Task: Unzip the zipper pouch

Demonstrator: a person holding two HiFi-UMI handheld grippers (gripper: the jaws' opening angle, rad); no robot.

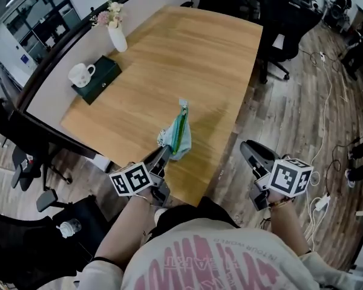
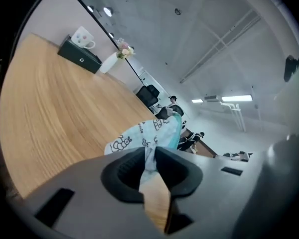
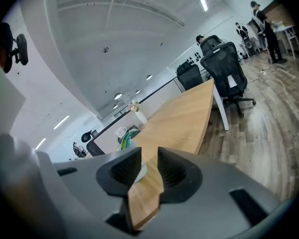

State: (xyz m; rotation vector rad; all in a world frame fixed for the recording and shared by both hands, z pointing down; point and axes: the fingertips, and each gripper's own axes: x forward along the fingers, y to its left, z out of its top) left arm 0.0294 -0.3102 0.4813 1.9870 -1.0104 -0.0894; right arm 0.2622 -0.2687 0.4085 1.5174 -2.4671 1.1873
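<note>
The zipper pouch (image 1: 176, 136), pale blue with a cartoon print and a green strip along its top, lies near the front edge of the wooden table (image 1: 187, 59). My left gripper (image 1: 161, 158) is at the pouch's near corner. In the left gripper view a fold of the pouch (image 2: 154, 131) runs down between the pads, which stand slightly apart around it. My right gripper (image 1: 249, 150) hovers off the table's right edge over the floor, open with nothing between its jaws. From the right gripper view (image 3: 148, 166) the pouch (image 3: 124, 142) shows beyond the left jaw.
At the table's far left stand a white vase of flowers (image 1: 117, 36) and a white mug (image 1: 80, 74) on a dark box (image 1: 104, 76). Black office chairs (image 1: 284, 17) stand at the right end and another (image 1: 15, 132) at the left. Cables (image 1: 327, 101) trail over the wood floor.
</note>
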